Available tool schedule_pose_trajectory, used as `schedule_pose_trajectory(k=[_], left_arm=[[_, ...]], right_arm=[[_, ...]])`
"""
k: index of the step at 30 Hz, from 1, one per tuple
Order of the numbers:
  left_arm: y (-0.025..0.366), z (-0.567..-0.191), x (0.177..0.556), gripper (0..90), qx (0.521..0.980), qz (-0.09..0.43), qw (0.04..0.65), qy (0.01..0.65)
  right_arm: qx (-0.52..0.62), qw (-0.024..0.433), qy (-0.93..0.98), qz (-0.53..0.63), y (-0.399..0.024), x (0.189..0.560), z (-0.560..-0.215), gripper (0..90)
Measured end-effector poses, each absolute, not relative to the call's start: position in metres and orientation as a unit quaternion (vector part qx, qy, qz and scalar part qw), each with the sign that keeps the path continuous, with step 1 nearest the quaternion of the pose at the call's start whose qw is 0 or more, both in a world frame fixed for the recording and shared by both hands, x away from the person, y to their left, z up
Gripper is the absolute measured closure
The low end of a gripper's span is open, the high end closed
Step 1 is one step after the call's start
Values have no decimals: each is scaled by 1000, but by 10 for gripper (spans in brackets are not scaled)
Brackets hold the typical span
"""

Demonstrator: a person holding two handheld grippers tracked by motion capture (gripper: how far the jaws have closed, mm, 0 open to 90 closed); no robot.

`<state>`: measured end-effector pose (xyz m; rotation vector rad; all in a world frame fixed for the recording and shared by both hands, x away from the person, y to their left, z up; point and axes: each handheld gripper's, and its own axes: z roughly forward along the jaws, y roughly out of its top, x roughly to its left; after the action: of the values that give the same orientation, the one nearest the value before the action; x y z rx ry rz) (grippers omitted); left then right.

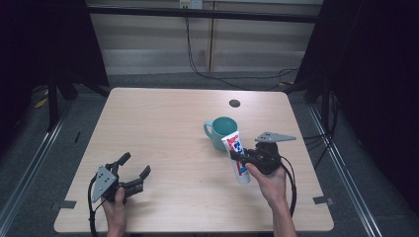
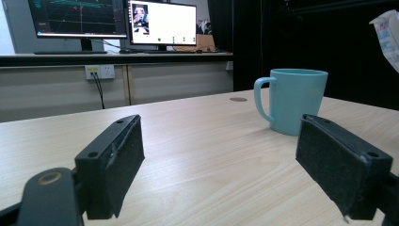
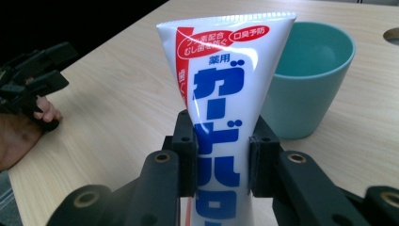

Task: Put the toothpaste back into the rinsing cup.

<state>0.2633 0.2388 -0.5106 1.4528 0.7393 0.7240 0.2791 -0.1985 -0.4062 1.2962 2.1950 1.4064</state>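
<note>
Your right gripper (image 3: pixel 221 157) clenches the glossy toothpaste tube (image 3: pixel 225 89) beside the teal mug (image 1: pixel 223 132); your left gripper (image 1: pixel 134 171) gapes over bare wood near the table (image 1: pixel 163 128) edge.

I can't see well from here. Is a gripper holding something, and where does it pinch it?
The right gripper pinches the toothpaste tube around its middle. The left gripper is open, holding nothing.

Light wood table (image 1: pixel 163 123) w/ round hole (image 1: pixel 234 103) at far edge; teal mug (image 1: pixel 223 132) standing upright.

Left claw (image 1: pixel 134 167) agape, right claw (image 3: pixel 221 155) clamped
</note>
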Motion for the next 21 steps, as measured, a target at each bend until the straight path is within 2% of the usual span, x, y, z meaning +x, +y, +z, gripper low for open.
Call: schedule_pose_trajectory(k=[18,21], left_arm=[[239,-511,263,156,634,316,628,323],[239,-511,263,156,634,316,628,322]], right_arm=[[420,159,708,545,-200,279,-398,700],[409,181,699,558,-198,277,-397,701]])
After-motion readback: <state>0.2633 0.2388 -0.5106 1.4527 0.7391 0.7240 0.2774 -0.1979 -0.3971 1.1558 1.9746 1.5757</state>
